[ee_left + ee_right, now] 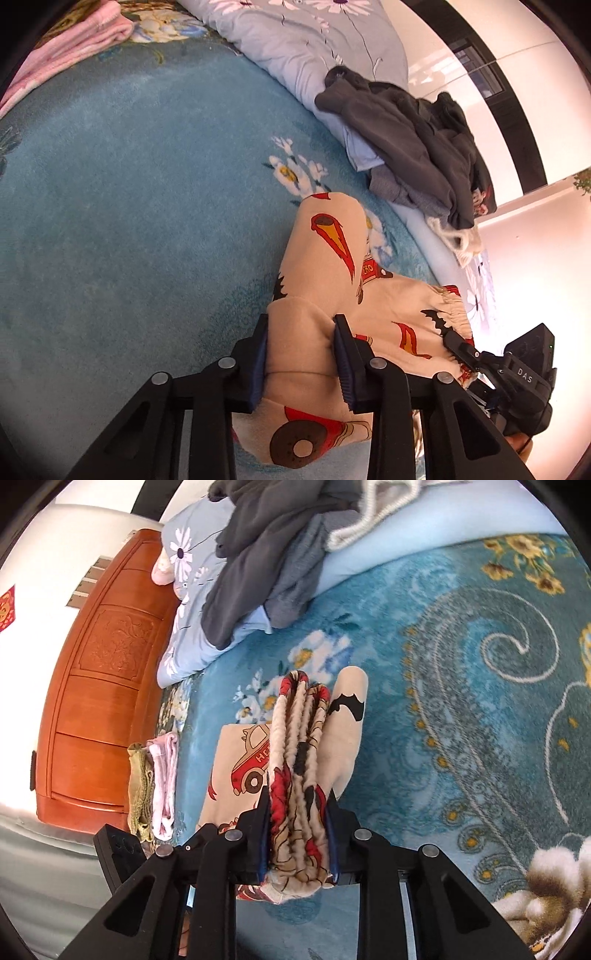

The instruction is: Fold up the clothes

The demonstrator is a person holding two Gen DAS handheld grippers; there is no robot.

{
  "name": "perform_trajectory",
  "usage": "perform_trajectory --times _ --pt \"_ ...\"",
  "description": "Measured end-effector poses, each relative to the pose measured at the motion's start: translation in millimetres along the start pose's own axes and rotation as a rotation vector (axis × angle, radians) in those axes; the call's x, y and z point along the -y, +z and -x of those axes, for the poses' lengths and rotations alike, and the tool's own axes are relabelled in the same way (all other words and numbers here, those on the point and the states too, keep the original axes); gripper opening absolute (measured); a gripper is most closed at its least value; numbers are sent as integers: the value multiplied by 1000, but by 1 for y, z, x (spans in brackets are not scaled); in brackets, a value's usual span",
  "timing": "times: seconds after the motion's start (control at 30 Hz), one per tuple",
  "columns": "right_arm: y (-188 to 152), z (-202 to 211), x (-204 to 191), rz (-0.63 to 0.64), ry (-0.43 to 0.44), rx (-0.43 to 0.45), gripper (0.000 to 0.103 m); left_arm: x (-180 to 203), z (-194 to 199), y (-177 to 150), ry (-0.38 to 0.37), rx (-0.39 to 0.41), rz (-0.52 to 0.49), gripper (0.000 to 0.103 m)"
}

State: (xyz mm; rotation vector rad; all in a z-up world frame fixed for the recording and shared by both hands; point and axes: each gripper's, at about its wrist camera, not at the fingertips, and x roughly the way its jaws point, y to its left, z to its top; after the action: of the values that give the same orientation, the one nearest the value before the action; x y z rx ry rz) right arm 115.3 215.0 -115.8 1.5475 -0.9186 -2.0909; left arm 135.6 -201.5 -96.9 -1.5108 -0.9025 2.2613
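Left wrist view: left claw (301, 363) clamped on a bunched fold of the beige cartoon-print pants (332, 266), which lie on the blue floral blanket (129, 184), with the right claw (456, 341) pinching their elastic waistband at the right. Right wrist view: right claw (297, 834) clamped on the stacked waistband layers, pants (240, 764) trailing left. Dark grey clothes pile (417, 147) sits far right on the folded quilt (295, 40); folded pink garment (164, 782) lies left.
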Motion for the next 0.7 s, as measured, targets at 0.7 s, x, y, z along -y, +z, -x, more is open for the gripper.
perform_trajectory --times 0.7 --pt "64 -217 -425 789 274 -278 25 -161 252 137 253 657 233 34"
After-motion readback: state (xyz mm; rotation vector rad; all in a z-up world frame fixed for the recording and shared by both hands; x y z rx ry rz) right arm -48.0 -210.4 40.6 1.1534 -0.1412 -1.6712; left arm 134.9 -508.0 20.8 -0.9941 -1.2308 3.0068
